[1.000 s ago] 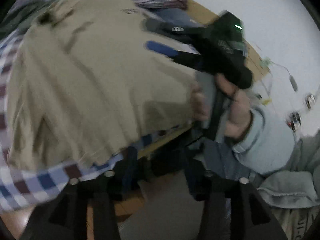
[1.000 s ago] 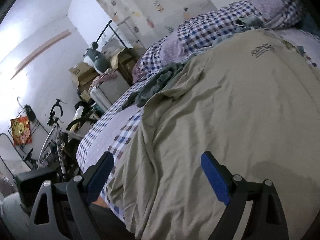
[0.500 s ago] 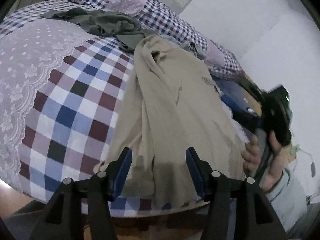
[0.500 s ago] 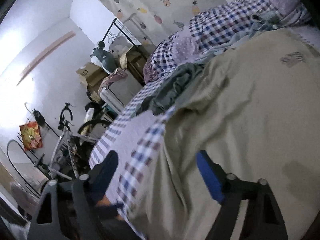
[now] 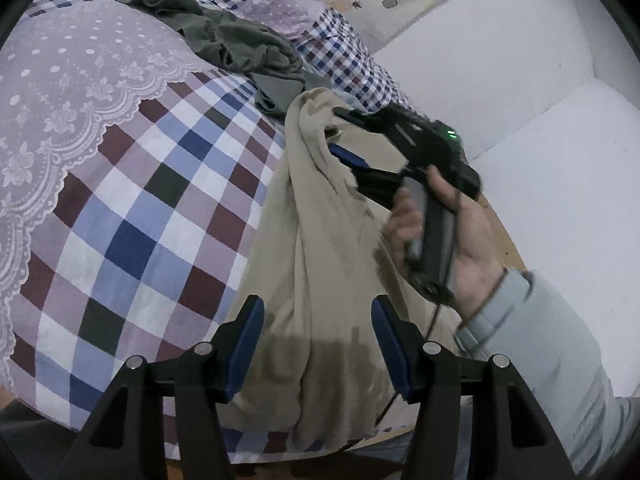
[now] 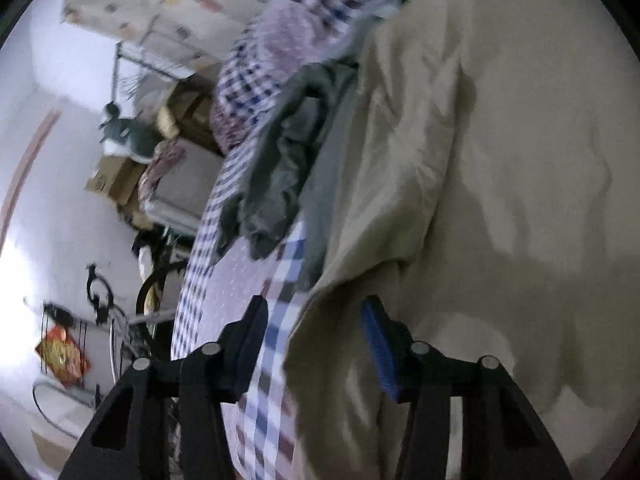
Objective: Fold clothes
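We see the beige shirt (image 5: 320, 264) lying bunched lengthwise along the bed's (image 5: 132, 208) side edge, its lower end spilling over that edge just in front of the left tongs (image 5: 316, 344). Left of the shirt the checked bedcover is bare and flat, broad open room reaching to the lace-patterned panel (image 5: 60, 92). Beyond the shirt's far end a crumpled grey-green garment (image 5: 240, 44) lies, touching or nearly touching it. To the shirt's right a white wall (image 5: 540, 128) stands close.

The left tongs stand open, their blue pads either side of the shirt's hem, not closed on it. The right tongs (image 5: 348, 136), held in the person's hand (image 5: 452, 224), reach over the shirt's far end; in the right wrist view (image 6: 316, 340) they are spread wide with a fold of shirt edge between the pads, ungripped as far as we can tell.

The right wrist view is blurred, and the shirt (image 6: 500, 200) fills most of it, hiding the bed beneath. The shirt's sleeves and collar cannot be made out in the rumpled cloth. A darker patch shows near the hem.
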Available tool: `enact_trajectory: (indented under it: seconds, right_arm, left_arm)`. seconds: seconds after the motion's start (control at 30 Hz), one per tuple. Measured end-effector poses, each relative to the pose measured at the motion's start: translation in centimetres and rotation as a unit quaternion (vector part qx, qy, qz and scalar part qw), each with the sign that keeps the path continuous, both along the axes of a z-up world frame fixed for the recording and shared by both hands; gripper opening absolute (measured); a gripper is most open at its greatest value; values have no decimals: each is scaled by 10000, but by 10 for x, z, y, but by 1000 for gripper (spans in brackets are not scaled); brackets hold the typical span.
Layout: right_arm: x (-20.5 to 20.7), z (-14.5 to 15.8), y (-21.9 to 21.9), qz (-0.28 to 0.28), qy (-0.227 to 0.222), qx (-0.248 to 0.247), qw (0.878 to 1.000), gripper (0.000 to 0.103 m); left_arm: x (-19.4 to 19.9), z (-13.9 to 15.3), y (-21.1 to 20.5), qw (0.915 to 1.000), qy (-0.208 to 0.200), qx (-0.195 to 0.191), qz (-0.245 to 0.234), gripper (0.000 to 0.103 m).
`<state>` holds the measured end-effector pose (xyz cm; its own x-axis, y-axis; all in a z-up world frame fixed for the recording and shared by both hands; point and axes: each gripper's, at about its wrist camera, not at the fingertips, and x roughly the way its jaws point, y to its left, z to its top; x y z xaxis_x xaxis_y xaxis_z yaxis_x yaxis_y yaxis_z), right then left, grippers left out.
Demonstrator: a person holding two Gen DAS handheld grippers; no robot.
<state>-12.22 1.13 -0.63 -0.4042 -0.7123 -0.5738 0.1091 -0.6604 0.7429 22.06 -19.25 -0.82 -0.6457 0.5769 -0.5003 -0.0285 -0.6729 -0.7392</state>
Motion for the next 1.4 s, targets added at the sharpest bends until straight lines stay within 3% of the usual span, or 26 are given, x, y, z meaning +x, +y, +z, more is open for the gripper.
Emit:
enact_trajectory:
  seconds: [0.03, 0.17, 0.23, 0.4, 0.53, 0.63, 0.7, 0.87, 0.97, 1.13, 1.27, 1.33, 1.4]
  right_arm:
    - [0, 6, 7, -83, 121, 119, 9998, 1]
    - [-1, 28, 34, -413, 606, 596, 9955, 1]
    - [1, 33, 55, -665, 676, 1072, 9897, 1]
    - [10, 28, 97, -1129, 308, 1926, 9743, 5]
    - [38, 27, 119, -1152, 203, 1986, 9731, 8]
    - [76, 32, 129, -1032, 468, 2085, 9714, 18]
    - [108, 34, 138, -919, 587, 1963, 9745, 30]
    - [188, 35, 153, -642, 871, 1673, 9800, 37]
    - [231, 42, 153, -518, 1241, 1736, 9756, 40]
    - [279, 51, 143, -114, 1671, 1773, 9698, 42]
    - [304, 62, 121, 474, 2273, 1965, 9526, 42]
    - [315, 67, 108, 829, 2556, 1990, 9424, 42]
    - [326, 67, 94, 1194, 2754, 2075, 9311, 42]
  left_arm:
    - [3, -1, -1, 10000, -20, 6, 19, 60]
    - [6, -3, -8, 9997, -82, 113, 179, 59]
    - [6, -2, -8, 9997, -69, 101, 189, 58]
    - [5, -1, 0, 9999, -17, -92, 85, 58]
    - [2, -1, 4, 9999, -20, -148, 33, 58]
    - [-1, -5, 15, 9994, -103, -258, -203, 58]
    - [-2, -6, 27, 9982, -137, -389, -440, 58]
    - [6, -8, 53, 9926, -169, -755, -931, 58]
    - [10, -9, 69, 9875, -188, -973, -1225, 59]
    - [13, -17, 77, 9818, -593, -1208, -1338, 59]
    - [15, -23, 81, 9777, -908, -1250, -1422, 59]
    - [18, -30, 78, 9775, -1142, -1111, -1385, 59]
    - [21, -29, 73, 9813, -1111, -840, -1328, 58]
